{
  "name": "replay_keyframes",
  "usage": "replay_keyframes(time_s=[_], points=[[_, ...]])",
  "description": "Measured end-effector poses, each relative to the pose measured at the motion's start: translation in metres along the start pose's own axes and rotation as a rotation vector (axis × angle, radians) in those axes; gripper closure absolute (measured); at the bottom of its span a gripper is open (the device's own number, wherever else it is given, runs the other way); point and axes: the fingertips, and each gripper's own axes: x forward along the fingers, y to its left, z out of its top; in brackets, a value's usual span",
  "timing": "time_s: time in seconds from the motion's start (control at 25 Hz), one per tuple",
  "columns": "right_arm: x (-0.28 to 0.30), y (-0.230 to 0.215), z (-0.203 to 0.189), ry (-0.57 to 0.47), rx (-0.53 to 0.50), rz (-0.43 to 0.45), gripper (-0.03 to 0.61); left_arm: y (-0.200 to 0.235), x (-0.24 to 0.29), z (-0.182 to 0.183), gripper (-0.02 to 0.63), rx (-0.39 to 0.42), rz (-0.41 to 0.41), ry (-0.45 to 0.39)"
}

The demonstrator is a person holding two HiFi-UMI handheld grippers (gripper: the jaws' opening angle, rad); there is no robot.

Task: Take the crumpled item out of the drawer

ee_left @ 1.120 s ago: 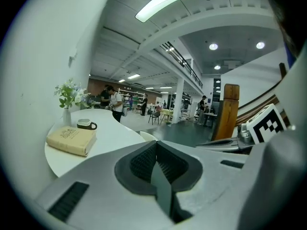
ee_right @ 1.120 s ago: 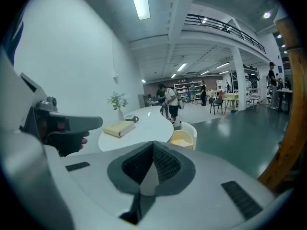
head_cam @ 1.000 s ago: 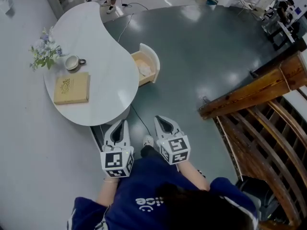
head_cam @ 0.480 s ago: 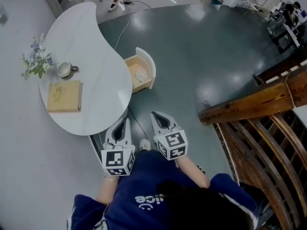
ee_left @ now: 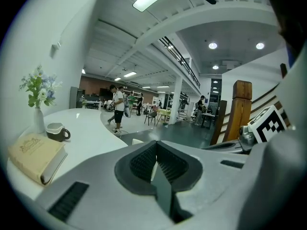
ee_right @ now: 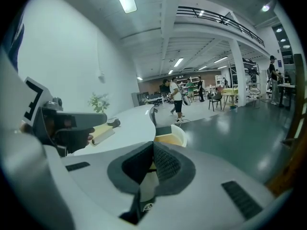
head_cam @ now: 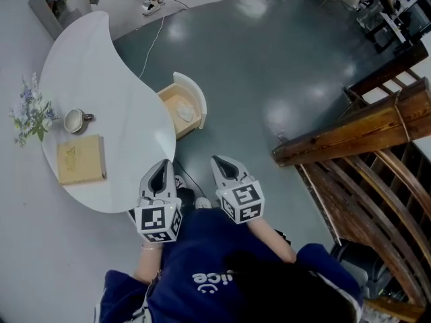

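Left gripper [head_cam: 160, 170] and right gripper [head_cam: 226, 167] are held side by side low in the head view, each with its jaws pressed together and nothing between them, as the left gripper view [ee_left: 155, 145] and the right gripper view [ee_right: 153, 148] both show. Ahead of them an open drawer [head_cam: 193, 97] juts from the curved edge of the white tabletop [head_cam: 114, 93] out over the dark floor [head_cam: 269, 66]. Its pale wooden inside holds the whitish crumpled item [head_cam: 184, 112], which lies near the rounded white front and well apart from both grippers. From the right gripper view the drawer [ee_right: 173, 137] stands straight beyond the jaws. On the tabletop, away from the drawer, sit a cup [head_cam: 73, 120], whose contents cannot be made out, a bunch of flowers [head_cam: 29, 113] just beside it, and a closed book [head_cam: 81, 160] near the edge. Bare floor spreads wide to the right of the drawer, bounded further right by a wooden railing [head_cam: 350, 130]. A thin cable [head_cam: 151, 44] trails over the floor beyond the tabletop.
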Motion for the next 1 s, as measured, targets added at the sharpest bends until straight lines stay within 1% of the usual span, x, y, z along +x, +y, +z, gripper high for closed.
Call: replay_keyframes(time_s=[0.12, 0.24, 0.36, 0.52, 0.64, 0.72, 0.88, 1.0], points=[[0.013, -0.005, 0.008, 0.009, 0.000, -0.028, 0.571, 0.010, 0.018, 0.012, 0.609, 0.009, -0.040, -0.012], [0.027, -0.009, 0.016, 0.021, 0.006, -0.048, 0.571, 0.023, 0.034, 0.023, 0.609, 0.016, -0.053, -0.030], [0.043, -0.010, 0.026, 0.028, 0.009, -0.065, 0.571, 0.035, 0.049, 0.029, 0.609, 0.022, -0.080, -0.027], [0.064, -0.008, 0.034, 0.044, 0.005, -0.071, 0.571, 0.047, 0.062, 0.032, 0.609, 0.012, -0.125, -0.015], [0.079, -0.008, 0.038, 0.054, 0.006, -0.078, 0.571, 0.057, 0.069, 0.036, 0.609, -0.010, -0.151, -0.019], [0.086, -0.006, 0.041, 0.062, 0.007, -0.078, 0.571, 0.064, 0.073, 0.040, 0.609, -0.027, -0.152, -0.022], [0.098, -0.006, 0.043, 0.093, 0.003, -0.065, 0.571, 0.075, 0.083, 0.031, 0.609, -0.038, -0.122, 0.020], [0.112, -0.013, 0.045, 0.110, 0.005, -0.056, 0.569, 0.077, 0.090, 0.034, 0.609, -0.053, -0.119, 0.014]])
